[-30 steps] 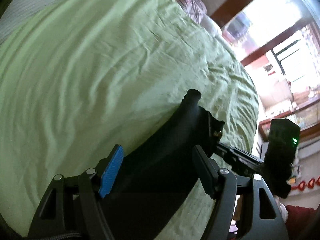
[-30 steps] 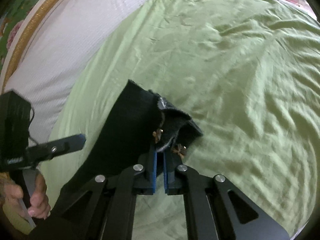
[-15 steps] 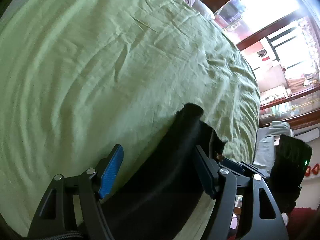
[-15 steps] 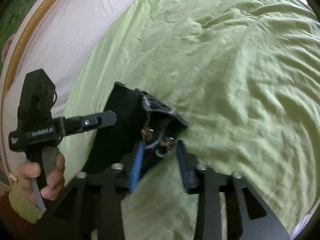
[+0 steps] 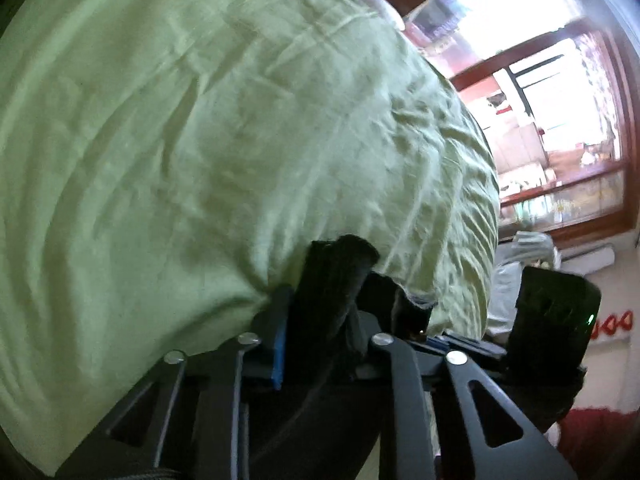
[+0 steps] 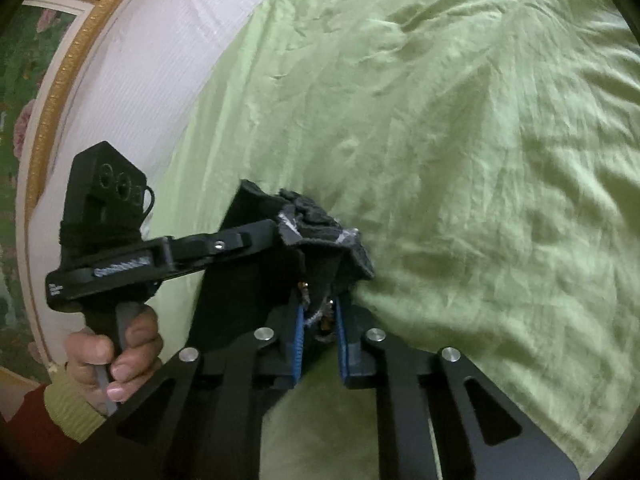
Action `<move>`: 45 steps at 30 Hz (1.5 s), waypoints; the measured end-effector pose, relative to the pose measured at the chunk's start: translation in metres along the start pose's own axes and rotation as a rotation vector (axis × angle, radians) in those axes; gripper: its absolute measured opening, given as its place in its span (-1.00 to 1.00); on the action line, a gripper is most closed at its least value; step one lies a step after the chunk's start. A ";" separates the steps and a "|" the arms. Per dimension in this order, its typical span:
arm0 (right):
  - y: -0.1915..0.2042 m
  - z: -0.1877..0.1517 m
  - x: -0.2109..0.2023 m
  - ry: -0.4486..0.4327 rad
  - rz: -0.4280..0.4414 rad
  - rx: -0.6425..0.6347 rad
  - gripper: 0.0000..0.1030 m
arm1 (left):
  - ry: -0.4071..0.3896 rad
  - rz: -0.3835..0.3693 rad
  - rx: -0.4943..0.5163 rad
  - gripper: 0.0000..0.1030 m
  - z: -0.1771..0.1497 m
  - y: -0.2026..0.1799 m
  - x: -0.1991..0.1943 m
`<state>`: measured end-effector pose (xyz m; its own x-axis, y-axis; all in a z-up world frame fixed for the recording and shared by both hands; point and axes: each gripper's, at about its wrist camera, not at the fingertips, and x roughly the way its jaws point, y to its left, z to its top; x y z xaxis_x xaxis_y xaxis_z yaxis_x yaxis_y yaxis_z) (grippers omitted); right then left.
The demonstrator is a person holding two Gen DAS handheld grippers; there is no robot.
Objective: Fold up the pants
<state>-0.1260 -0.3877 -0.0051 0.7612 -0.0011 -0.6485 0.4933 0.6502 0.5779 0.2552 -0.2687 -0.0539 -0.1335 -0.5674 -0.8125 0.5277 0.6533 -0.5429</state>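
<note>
The black pants [image 5: 332,280] hang over the near edge of a bed with a green sheet [image 5: 200,140]. My left gripper [image 5: 320,328] is shut on a bunched edge of the waistband. In the right wrist view the pants [image 6: 256,280] show a crumpled grey-lined waistband [image 6: 320,232]. My right gripper [image 6: 318,320] has its blue pads close together around the waist fabric with the metal buttons. The left gripper's body [image 6: 160,260] and the hand holding it are at the left, its fingers on the same waistband.
The wrinkled green sheet [image 6: 440,140] covers the bed. A white headboard [image 6: 160,80] and a gold-framed picture [image 6: 48,100] lie to the left. A bright window and a wooden shelf [image 5: 560,120] are at the right. The right gripper's body [image 5: 556,320] is close by.
My left gripper has closed on the waistband edge. My right gripper opened half a second ago and has closed again on the waist fabric. Both have lifted slightly.
</note>
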 end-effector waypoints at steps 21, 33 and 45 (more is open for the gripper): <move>0.137 -0.031 -0.033 0.045 0.323 -0.380 -0.74 | -0.292 -0.097 -0.058 -0.78 -0.079 -0.003 -0.158; 0.188 -0.089 0.010 0.215 0.337 -0.541 -0.74 | -0.389 -0.098 -0.259 -0.86 -0.183 0.052 -0.188; 0.212 -0.137 0.072 0.415 0.247 -0.688 -0.74 | -0.427 -0.077 -0.508 -0.85 -0.273 0.116 -0.178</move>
<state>-0.0243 -0.1460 0.0027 0.5305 0.3943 -0.7504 -0.1366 0.9134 0.3834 0.1111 0.0445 -0.0300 0.2441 -0.7026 -0.6685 0.0556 0.6983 -0.7136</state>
